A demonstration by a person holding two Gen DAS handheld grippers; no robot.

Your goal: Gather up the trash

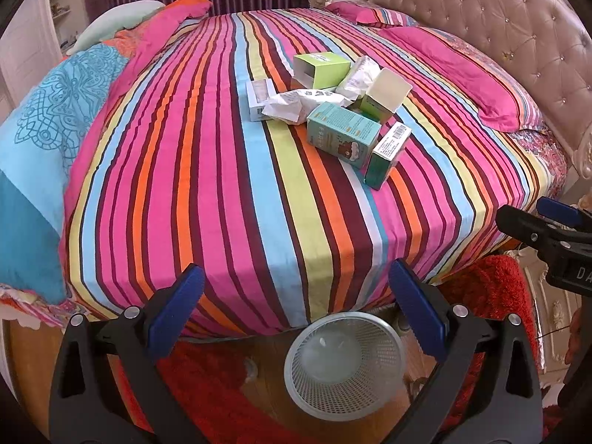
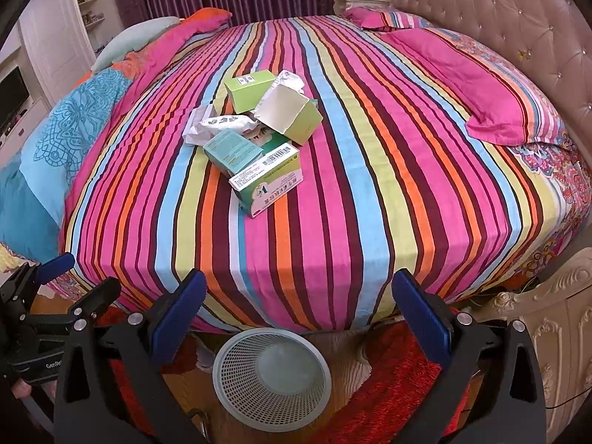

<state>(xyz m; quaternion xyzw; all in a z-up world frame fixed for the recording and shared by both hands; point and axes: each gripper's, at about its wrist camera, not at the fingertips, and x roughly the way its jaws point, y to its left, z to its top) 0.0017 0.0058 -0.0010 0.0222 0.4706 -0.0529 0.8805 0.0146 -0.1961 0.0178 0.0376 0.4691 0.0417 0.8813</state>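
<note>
A heap of trash lies on the striped bed (image 1: pixel 229 170) (image 2: pixel 370 185): a teal carton (image 1: pixel 342 133) (image 2: pixel 231 150), a green-and-white barcode box (image 1: pixel 386 153) (image 2: pixel 270 179), lime-green open boxes (image 1: pixel 322 68) (image 2: pixel 292 114), crumpled white paper (image 1: pixel 296 105) (image 2: pixel 218 125) and a small grey box (image 1: pixel 259 98). A white mesh waste basket (image 1: pixel 346 364) (image 2: pixel 272 375) stands on the floor at the bed's foot. My left gripper (image 1: pixel 296 310) and right gripper (image 2: pixel 299 312) both hover open over the basket, short of the heap, holding nothing.
Pink pillows (image 1: pixel 462 74) (image 2: pixel 481 92) lie by the tufted headboard (image 2: pixel 499 11). A folded blue and orange quilt (image 1: pixel 48 129) covers the bed's left side. Red rug (image 2: pixel 399 388) and wooden floor surround the basket. A carved cream nightstand (image 2: pixel 555 318) stands at right.
</note>
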